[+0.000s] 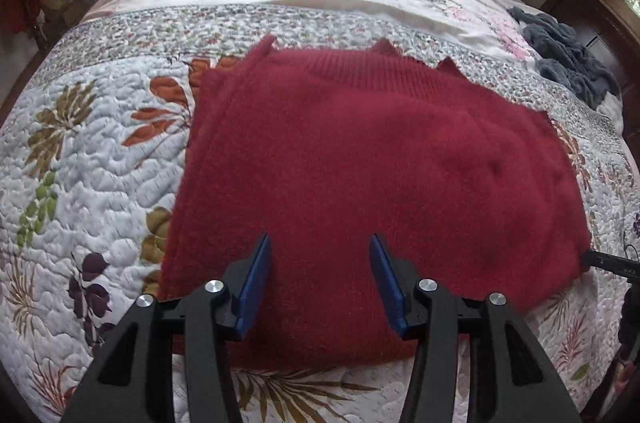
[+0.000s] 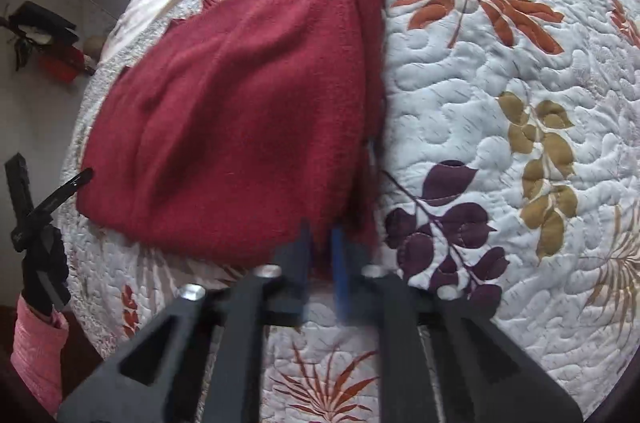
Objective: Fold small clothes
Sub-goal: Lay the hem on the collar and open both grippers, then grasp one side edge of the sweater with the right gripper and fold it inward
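Sweater (image 1: 360,159) lies flat on the quilt (image 1: 80,183), partly folded, ribbed hem at the far side. The left gripper (image 1: 319,279) hovers over its near edge, jaws spread, nothing between them. The right gripper (image 2: 320,255) sits at a near corner, jaws nearly pressed together on a red fold of the knit. The long axis appears to run crosswise to the left gripper; the right is nearer for the next fold.

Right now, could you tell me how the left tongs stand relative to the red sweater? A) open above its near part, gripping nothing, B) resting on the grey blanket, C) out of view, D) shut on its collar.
A: in the left wrist view the left tongs are spread apart over the near part of the red sweater, with no cloth between the blue pads.
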Tool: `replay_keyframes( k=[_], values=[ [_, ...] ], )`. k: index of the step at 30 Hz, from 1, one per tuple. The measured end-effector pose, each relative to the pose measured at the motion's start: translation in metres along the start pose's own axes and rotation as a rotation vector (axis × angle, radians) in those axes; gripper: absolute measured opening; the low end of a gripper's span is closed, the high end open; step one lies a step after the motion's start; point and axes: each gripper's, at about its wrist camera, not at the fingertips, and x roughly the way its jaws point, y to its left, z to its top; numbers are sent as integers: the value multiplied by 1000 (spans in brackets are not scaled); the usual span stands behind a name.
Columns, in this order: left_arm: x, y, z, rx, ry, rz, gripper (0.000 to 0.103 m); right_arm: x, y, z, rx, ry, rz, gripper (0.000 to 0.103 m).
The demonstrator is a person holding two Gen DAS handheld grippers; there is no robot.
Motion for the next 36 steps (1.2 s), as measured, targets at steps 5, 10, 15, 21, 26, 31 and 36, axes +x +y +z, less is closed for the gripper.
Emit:
replay_keyframes(
  k=[5,10,15,21,26,31,36],
  values=[
    [6,4,0,4,22,-3,51,-35,-4,3,22,-48,72,7],
    [11,11,-2,-17,33,-19,51,-17,-19,-4,50,3,45,5],
    [15,8,-5,9,34,-4,51,5,-29,-11,97,29,52,5],
    [18,7,-8,20,27,1,51,12,-33,-11,110,34,51,7],
    [11,4,-3,-4,29,5,52,-1,-30,-3,108,16,69,21],
    [-5,-13,18,9,-24,-25,56,-26,-30,23,130,-64,132,46],
    [7,-35,42,10,-30,-47,56,-14,-35,54,164,-48,176,50]
  ],
)
